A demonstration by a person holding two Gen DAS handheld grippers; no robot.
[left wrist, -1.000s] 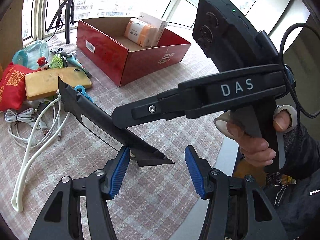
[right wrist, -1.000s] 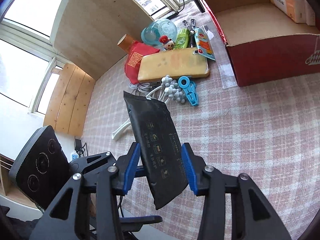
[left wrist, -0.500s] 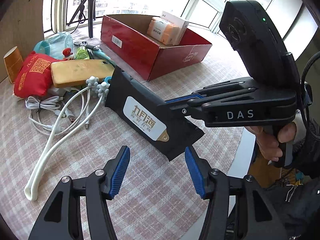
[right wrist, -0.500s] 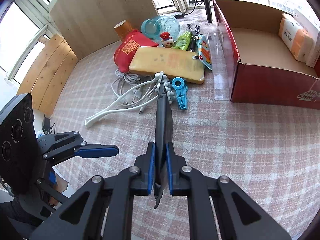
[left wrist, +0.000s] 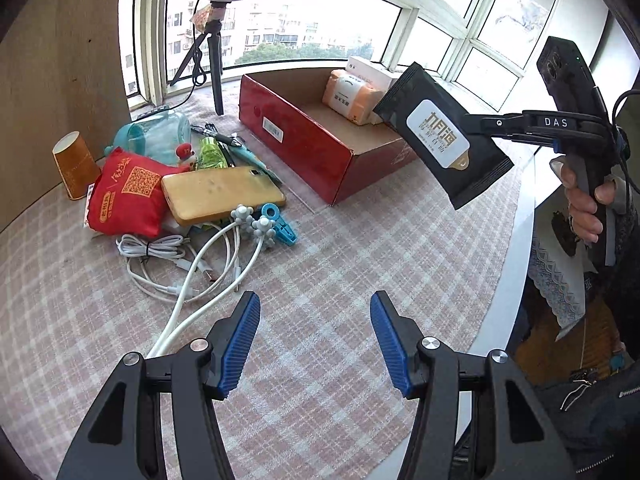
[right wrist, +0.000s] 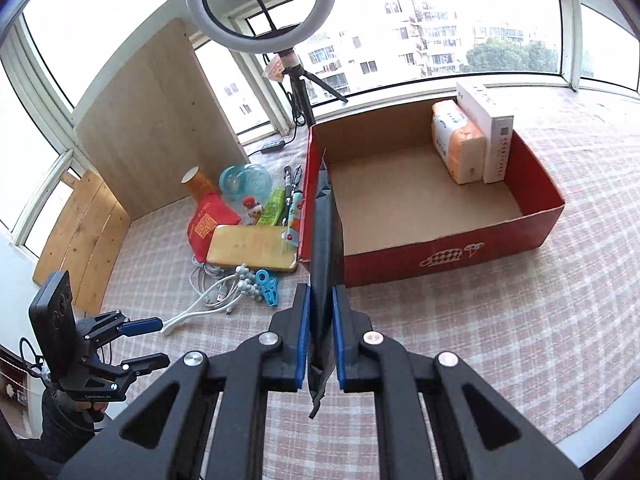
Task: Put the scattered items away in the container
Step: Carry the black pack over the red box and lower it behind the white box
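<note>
Checked worktop [left wrist: 320, 280] fills most of the frame, with the red box [right wrist: 448, 256] sitting center-right in the right wrist view, holding a tissue pack [right wrist: 456, 148] and a white carton [right wrist: 494, 132] in its far corner. Right tongs [right wrist: 319, 336] are pinching the black wipes pack [right wrist: 322, 248] edge-on, held in the air near the box's near-left corner. Left tongs [left wrist: 314, 340] are spread wide, gripping nothing, bottom center. The leftover clutter sits left of the box: yellow phone [left wrist: 220, 196], white cables [left wrist: 188, 264].
</note>
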